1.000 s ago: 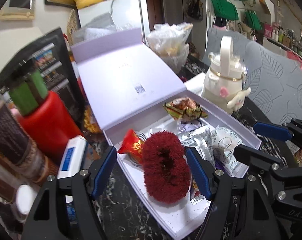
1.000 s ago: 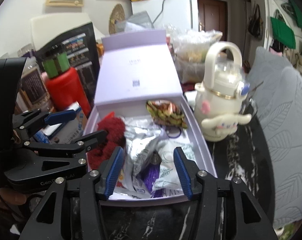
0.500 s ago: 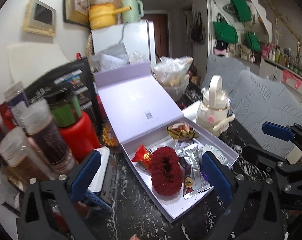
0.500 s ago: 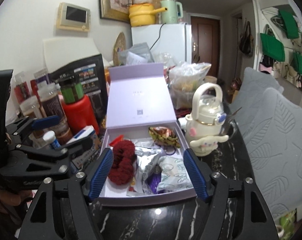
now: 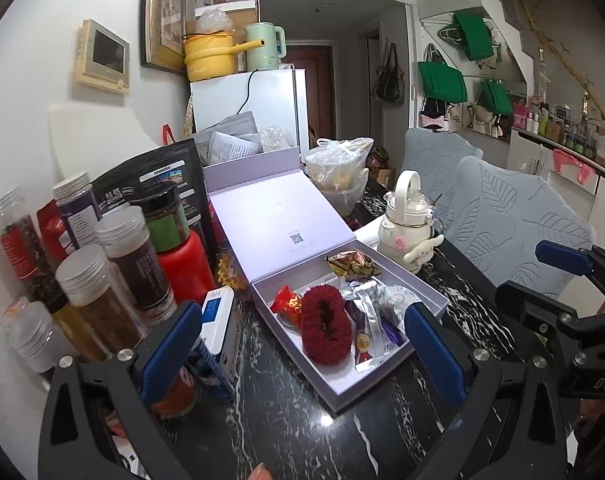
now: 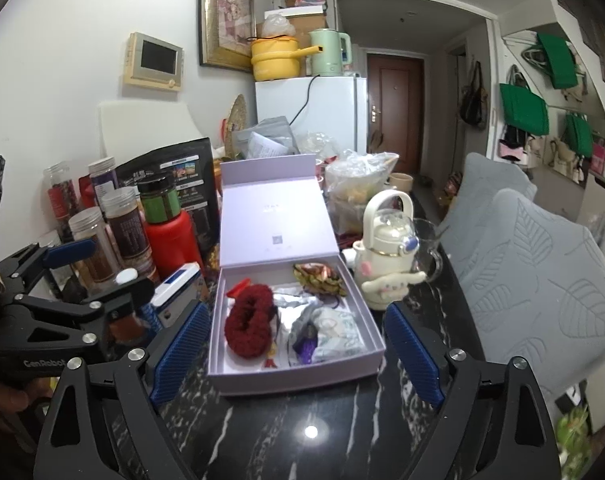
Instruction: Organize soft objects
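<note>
Inside the lavender box (image 6: 262, 376) — fuzzy red scrunchie (image 6: 248, 326), crinkled foil packets (image 5: 368, 300); both hand-held grippers (image 5: 302, 350) (image 6: 296, 346) spread.

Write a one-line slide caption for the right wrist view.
Open right gripper hovers before the lavender box holding a red fuzzy scrunchie and foil packets; left gripper alongside.

White raised lettering "GenRobot" runs along the black body of the left tool (image 6: 66, 280), seen from the right wrist view. The right tool (image 5: 558, 276) carries "DAS", cut off at the frame edge. A QR code sits on the lavender box lid (image 5: 278, 216); its print is too small to read.
</note>
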A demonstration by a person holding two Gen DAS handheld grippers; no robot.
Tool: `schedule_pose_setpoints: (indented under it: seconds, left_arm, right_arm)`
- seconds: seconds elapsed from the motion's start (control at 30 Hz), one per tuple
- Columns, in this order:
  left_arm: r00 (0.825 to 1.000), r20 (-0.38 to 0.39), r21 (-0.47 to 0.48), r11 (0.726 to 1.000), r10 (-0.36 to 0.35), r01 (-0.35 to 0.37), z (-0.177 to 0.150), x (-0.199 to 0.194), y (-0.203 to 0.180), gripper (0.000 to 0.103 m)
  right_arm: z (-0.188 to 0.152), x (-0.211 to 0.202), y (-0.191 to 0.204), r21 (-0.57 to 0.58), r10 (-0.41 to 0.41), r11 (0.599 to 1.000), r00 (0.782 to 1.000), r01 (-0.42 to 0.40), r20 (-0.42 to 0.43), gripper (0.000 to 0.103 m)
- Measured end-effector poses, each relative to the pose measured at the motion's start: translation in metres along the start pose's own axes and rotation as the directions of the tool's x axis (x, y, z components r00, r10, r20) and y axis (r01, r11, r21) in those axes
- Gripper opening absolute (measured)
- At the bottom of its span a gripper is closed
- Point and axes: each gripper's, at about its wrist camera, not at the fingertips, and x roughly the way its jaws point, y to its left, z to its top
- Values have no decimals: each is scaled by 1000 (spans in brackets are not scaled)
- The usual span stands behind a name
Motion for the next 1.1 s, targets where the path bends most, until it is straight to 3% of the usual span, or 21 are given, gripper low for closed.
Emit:
schedule_pose_setpoints:
  seconds: [0.6, 1.1]
  left_arm:
    - [998, -57, -21, 1000, 7, -8, -51, -28, 7, 103]
    - [995, -101, 11, 1000, -25, 26, -73, -21, -7, 103]
  right_arm:
    - [-47, -35, 34, 7, -70, 998, 997, 70, -44, 93]
    - [-84, -39, 26, 83, -80, 993, 991, 89, -106, 93]
